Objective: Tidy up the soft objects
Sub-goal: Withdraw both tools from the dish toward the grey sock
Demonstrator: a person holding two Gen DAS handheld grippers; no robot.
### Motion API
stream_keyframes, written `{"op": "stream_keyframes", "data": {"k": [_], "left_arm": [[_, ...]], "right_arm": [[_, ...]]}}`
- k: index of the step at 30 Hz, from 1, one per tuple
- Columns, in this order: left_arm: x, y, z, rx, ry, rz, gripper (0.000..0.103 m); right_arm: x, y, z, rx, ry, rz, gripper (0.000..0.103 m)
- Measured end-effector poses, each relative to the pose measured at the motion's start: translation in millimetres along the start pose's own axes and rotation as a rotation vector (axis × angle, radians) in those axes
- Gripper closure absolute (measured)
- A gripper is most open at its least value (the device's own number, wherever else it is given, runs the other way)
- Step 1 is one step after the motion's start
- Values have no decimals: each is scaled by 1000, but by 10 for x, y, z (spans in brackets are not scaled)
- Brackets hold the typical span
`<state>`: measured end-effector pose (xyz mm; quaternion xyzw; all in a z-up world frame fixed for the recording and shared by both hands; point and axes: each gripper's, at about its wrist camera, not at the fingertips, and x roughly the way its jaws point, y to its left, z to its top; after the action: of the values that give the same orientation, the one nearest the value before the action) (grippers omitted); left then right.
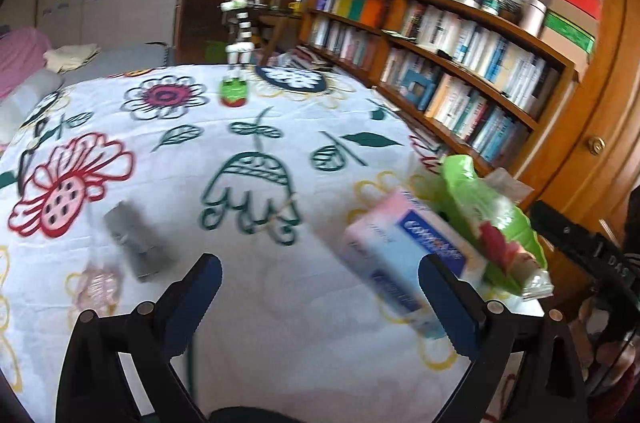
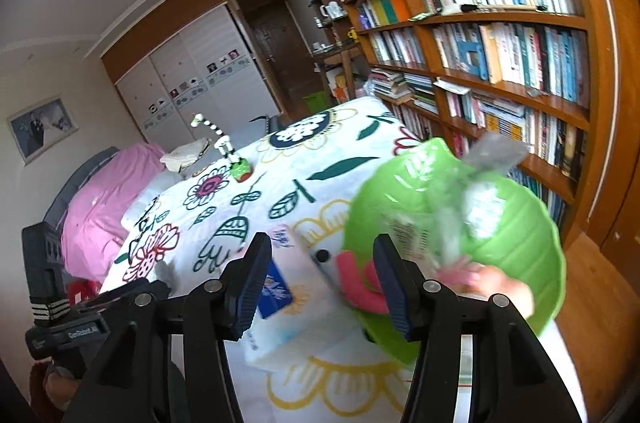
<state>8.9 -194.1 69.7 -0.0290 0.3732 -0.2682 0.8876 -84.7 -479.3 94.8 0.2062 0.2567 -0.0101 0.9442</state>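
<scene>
Because both views are smeared by motion, several items can be identified only loosely. At the left of the left wrist view, a grey oblong object (image 1: 138,243) is seen lying on the bedspread (image 1: 280,127), its nature indeterminable. The left gripper (image 1: 320,277) is shown with its jaws spread wide and nothing between them. To the right, a blurred tissue pack (image 1: 404,255) with pink and blue print is partly covered by the right finger, and just beyond it the green bowl (image 1: 492,219) is seen at the bed's edge. In the right wrist view, the right gripper (image 2: 322,267) is shown with jaws parted partway; no object is pressed by the pads. The tissue pack (image 2: 276,287) lies behind the left finger, and the green bowl (image 2: 516,231) is cut by the right finger. Within the bowl, a pink soft item (image 2: 356,283) and a crinkled clear wrapper (image 2: 492,151) are discernible but not identifiable. The surface is a white bedspread printed with flowers and leaves; a small striped figure on a green base (image 2: 238,167) stands at its far end. A pink pillow (image 2: 108,199), wardrobe doors (image 2: 200,83) and a wooden bookshelf (image 2: 500,39) complete the room.
</scene>
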Motion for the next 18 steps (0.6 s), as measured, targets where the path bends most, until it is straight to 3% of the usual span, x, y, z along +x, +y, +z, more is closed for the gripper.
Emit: {"op": "stream_keyframes", "data": {"k": [18], "left_arm": [[-279,1138,-276,-175,-8,203,2]], "right_arm": [[384,971,-215,-197,84,102,48]]}}
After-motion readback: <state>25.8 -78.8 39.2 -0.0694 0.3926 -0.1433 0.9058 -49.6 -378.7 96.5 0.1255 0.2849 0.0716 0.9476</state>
